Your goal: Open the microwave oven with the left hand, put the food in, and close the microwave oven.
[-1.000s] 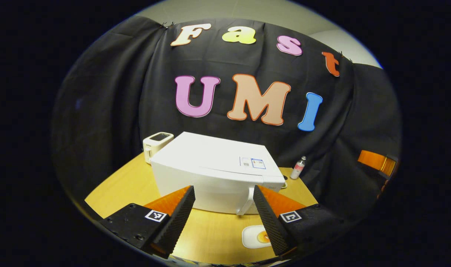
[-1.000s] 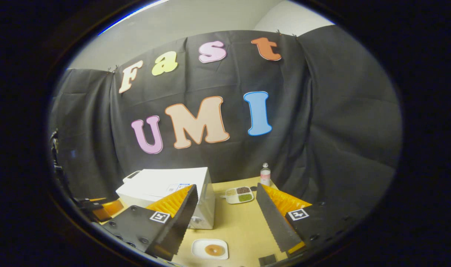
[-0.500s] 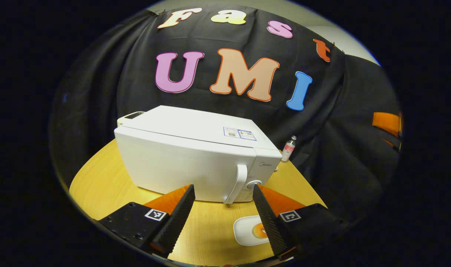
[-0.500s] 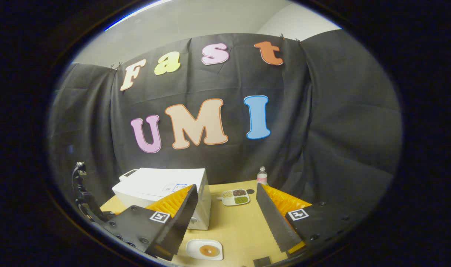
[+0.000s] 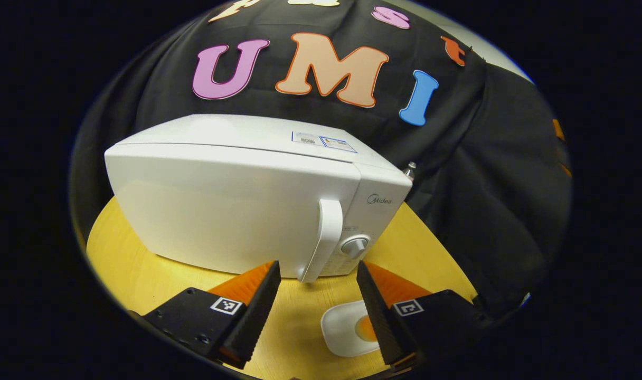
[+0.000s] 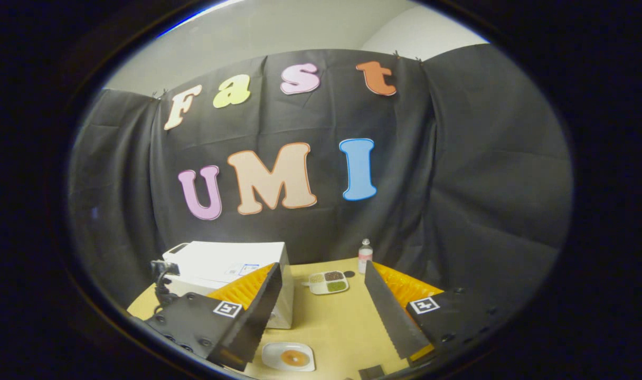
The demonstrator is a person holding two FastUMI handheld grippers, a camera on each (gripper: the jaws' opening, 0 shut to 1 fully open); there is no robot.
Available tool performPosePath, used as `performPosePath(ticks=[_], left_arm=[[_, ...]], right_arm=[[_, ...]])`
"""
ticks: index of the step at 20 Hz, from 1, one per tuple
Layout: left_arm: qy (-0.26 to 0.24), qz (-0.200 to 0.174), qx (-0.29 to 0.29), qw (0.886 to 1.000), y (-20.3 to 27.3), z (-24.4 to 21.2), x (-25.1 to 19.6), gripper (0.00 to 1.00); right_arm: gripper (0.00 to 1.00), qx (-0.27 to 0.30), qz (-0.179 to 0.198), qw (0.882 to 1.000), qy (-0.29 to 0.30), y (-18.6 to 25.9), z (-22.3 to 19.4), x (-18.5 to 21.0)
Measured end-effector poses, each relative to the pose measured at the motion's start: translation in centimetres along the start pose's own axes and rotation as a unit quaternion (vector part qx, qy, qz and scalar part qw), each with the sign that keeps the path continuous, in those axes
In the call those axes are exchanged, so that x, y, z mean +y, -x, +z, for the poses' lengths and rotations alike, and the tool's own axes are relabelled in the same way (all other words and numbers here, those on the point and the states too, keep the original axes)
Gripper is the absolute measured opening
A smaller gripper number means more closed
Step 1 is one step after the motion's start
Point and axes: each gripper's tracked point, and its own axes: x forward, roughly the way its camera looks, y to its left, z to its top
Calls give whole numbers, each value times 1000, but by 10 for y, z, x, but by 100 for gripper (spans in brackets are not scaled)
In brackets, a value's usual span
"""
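While microwave door shut — left gripper spread near handle; right gripper spread.

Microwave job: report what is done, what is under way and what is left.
Done: nothing; the microwave door is shut. Under way: the left gripper is open, lined up just short of the door handle, not touching it. Left: pull the door open, put the plate of food inside from the table, close the door. The right gripper is open and empty.
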Motion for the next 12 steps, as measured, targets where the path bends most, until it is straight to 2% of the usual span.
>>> performPosePath(ticks=[3,5,6,8,9,10,12], left_arm=[[-13,4,13,1000,-20,-7,1,76],[-24,9,18,1000,-31,-10,1,76],[-27,10,20,999,-36,-9,0,66],[-34,10,20,999,-43,-9,-1,63],[-42,15,22,999,-45,-9,0,43],[-52,21,22,998,-47,-8,3,47],[-63,26,28,997,-49,-9,5,36]], right_arm=[[99,1,-7,1000,3,-1,1,-3],[99,2,-11,1000,1,-1,1,-4],[99,3,-13,1000,0,-1,0,-6],[99,5,-22,1000,7,-3,-2,-10],[99,5,-25,1000,11,-2,-2,-12],[99,5,-27,1000,15,-2,-3,-13],[99,9,-27,999,15,-2,-5,-14]])
